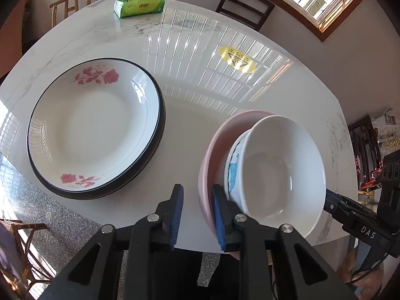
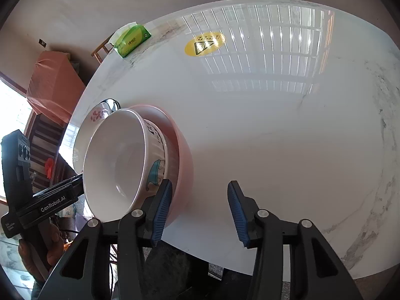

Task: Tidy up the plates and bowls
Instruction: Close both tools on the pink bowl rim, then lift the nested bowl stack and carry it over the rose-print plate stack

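Grip on nested bowls, near table (image 1: 200,95) edge
Left gripper (image 1: 197,187) straddles pink bowl (image 1: 212,145) rim, jaws not yet pinching; right gripper (image 2: 200,185) open, empty. White bowl (image 1: 282,165) sits tilted inside, 1 o'clock; level it before lifting. Stacked plates (image 1: 95,125) at 10 o'clock.

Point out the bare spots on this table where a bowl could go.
Widest bare stretch: right of the pink bowl, out to the table's right edge. Another between the plates, yellow sticker and tissue pack. Crowded: the near edge, around the white bowl.
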Available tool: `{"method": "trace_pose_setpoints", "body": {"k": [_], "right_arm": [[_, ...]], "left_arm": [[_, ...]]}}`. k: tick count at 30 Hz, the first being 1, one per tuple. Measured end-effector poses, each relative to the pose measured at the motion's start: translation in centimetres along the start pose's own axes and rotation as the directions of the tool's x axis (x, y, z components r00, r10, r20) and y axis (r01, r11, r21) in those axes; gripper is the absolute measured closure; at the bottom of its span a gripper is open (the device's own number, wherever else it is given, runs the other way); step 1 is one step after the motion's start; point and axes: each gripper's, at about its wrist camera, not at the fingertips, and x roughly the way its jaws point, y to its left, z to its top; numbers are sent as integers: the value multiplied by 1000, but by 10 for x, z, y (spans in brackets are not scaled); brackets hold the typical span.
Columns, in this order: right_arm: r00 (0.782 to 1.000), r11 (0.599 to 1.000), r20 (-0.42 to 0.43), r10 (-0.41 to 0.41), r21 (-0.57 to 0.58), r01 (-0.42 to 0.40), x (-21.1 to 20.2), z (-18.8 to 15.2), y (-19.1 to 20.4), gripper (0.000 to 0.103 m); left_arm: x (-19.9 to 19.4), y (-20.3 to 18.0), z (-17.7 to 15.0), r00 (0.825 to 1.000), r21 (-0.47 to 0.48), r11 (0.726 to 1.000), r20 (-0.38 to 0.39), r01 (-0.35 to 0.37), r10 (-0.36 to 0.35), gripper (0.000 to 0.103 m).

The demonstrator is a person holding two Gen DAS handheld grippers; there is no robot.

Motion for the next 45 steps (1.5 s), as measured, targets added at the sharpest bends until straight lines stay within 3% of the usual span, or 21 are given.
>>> {"method": "trace_pose_setpoints", "body": {"k": [3,8,11,16,21,24,27,32,45], "right_arm": [[1000,1000,-2,0,-12,0,0,1,2,61],[998,998,-33,46,-29,-47,0,5,7,84],[998,998,-51,37,-48,-39,2,8,16,90],[996,998,-87,0,-65,-6,4,12,22,90],[983,980,-113,-147,-154,129,14,13,42,89],[977,975,-123,-176,-158,156,18,12,42,89],[984,986,-121,-130,-118,116,16,11,33,88],[995,999,-95,-12,-41,9,12,8,15,88],[993,997,-87,76,16,-75,14,-1,11,87]], "left_arm": [[0,0,-1,1000,-24,1000,13,11,-11,85],[1,-1,0,1000,-36,999,-4,0,-1,86],[2,-7,2,999,18,999,-17,-35,35,89],[2,-16,0,998,77,995,5,-63,63,94],[3,-19,0,998,77,995,9,-70,70,94],[2,-19,-2,996,84,993,11,-85,85,94],[1,-12,-1,999,56,997,8,-44,44,93],[-2,-11,-4,998,74,996,47,-54,50,93],[-18,-23,-15,983,93,990,158,-105,90,94]]}}
